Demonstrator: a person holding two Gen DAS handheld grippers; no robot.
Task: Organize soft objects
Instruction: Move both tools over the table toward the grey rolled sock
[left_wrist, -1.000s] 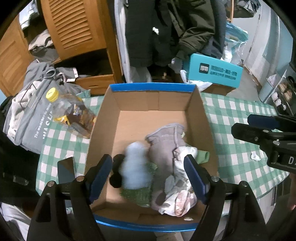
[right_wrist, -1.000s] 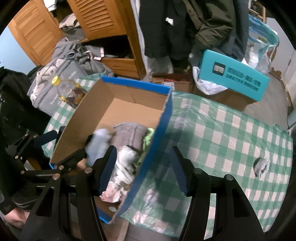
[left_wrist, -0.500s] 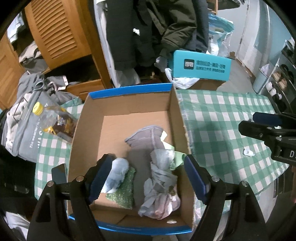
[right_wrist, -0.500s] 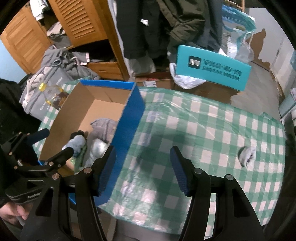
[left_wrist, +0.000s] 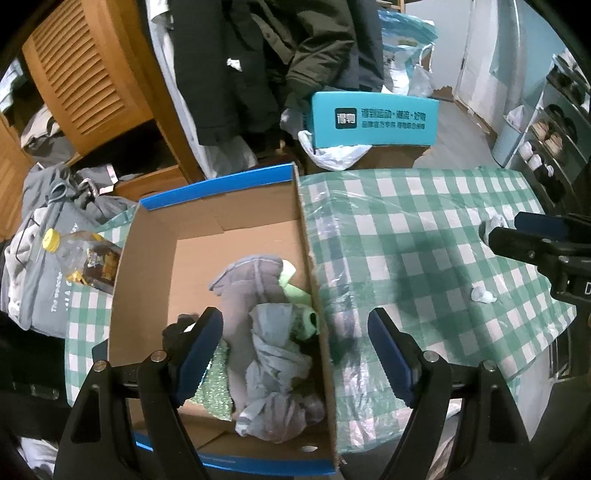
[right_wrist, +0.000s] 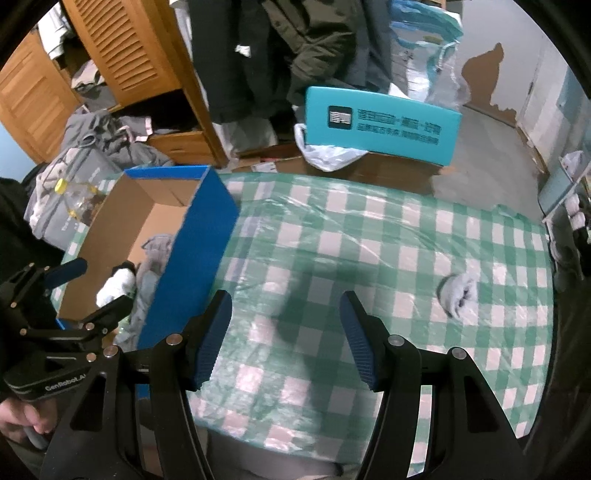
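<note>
On a green checked tablecloth (right_wrist: 369, 236), your right gripper (right_wrist: 284, 332) hangs spread and empty, so swing toward the grey sock (right_wrist: 458, 291) at two o'clock and pinch its middle, while your left gripper (left_wrist: 295, 347), likewise spread, waits over the box (left_wrist: 147, 258).

My left hand-held gripper (left_wrist: 295, 345) spread wide, empty; cardboard box (left_wrist: 236, 218) of soft clothes (left_wrist: 273, 354) below-left, small white wad (left_wrist: 482, 294) on table (left_wrist: 406, 236) far right.
</note>
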